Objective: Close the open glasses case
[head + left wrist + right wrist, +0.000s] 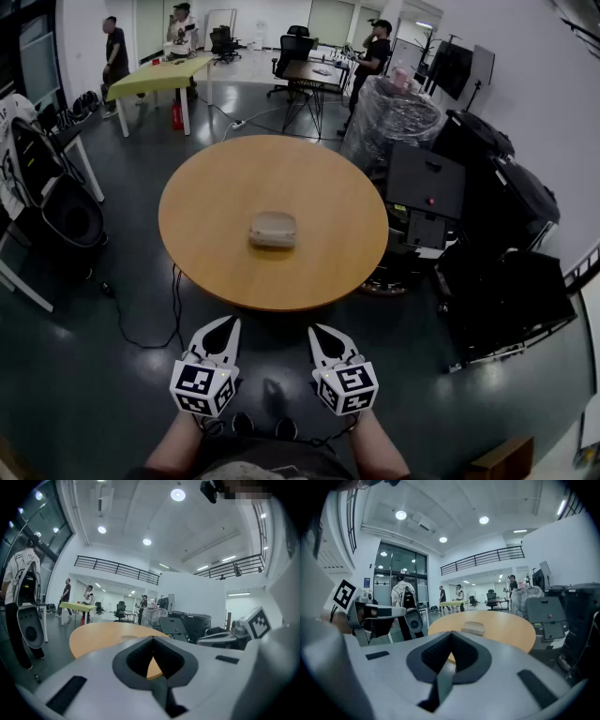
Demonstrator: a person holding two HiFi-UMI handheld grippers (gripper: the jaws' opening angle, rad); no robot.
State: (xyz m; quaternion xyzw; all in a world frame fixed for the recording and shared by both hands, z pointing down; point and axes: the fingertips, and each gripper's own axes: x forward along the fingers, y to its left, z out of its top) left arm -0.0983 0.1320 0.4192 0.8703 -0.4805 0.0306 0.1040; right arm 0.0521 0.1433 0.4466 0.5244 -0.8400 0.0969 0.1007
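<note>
We see the glasses case [273,229] lying at about the middle of the round wooden table [206,253], with nothing else on the tabletop. It is a pale grey-beige case. Its long axis runs crosswise to us, from the table's left side toward its right, so one long side faces the table's near edge. From here it looks low and flat, and we cannot tell how far its lid stands open. The left hand-held gripper [228,324] is off the table, short of its near edge and over the dark floor. Its jaws are pressed together on nothing and its tip points toward the table. The right hand-held gripper [318,330] is level with it, also short of the near edge, with its jaws likewise together and empty. Both are well apart from the case. A black cable [174,300] trails across the floor from under the table's near left rim. Stacked black equipment cases [487,216] stand just beside the table's right side.
</note>
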